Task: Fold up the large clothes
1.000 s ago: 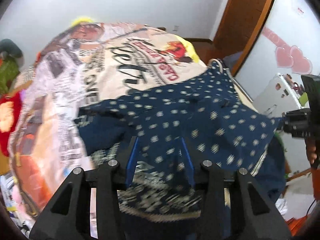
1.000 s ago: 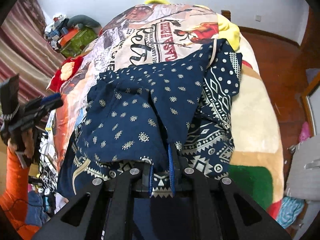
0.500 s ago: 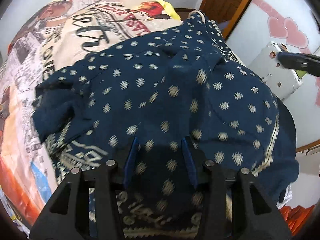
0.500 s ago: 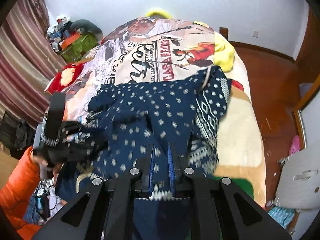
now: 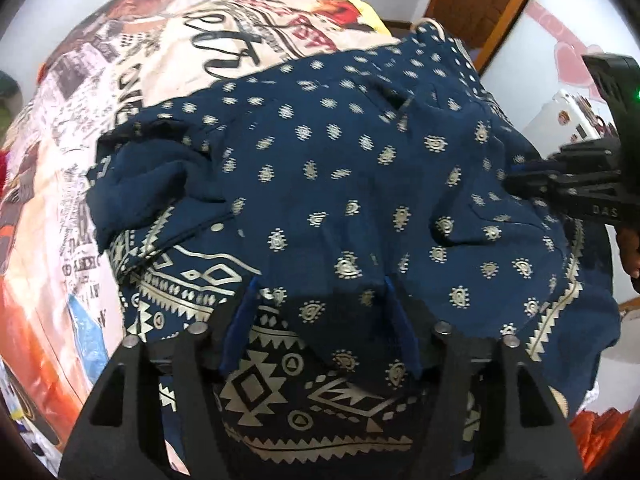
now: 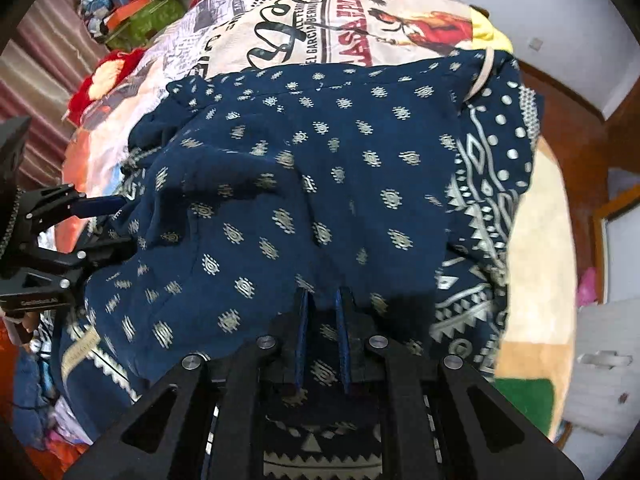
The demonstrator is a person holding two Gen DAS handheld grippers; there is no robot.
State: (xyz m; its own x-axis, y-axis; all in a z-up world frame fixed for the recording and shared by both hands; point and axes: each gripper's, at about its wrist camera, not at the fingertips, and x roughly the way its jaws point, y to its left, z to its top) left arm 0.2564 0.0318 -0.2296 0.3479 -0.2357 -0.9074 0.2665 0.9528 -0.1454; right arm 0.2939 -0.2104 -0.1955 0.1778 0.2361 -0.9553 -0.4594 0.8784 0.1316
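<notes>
- Bed (image 6: 536,264): printed blanket (image 5: 168,60) covers it, 12 o'clock in both views.
- Navy garment (image 5: 340,168): lies bunched over the near half of the bed, patterned border at 6 o'clock.
- Left gripper (image 5: 320,304): jaws apart, cloth draped between; no pinch evident.
- Right gripper (image 6: 322,312): jaws nearly shut on a fabric fold.
- Step, by judgement: carrying the near edge over for a fold. Next: lay flat, align edges w/ far hem.

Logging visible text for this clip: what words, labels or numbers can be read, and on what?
"DAS": right gripper body.
"GARCIA" and red "ASA": blanket.
Other blanket print: unreadable.
Left gripper label: too blurred.
Garment: patterns only.
</notes>
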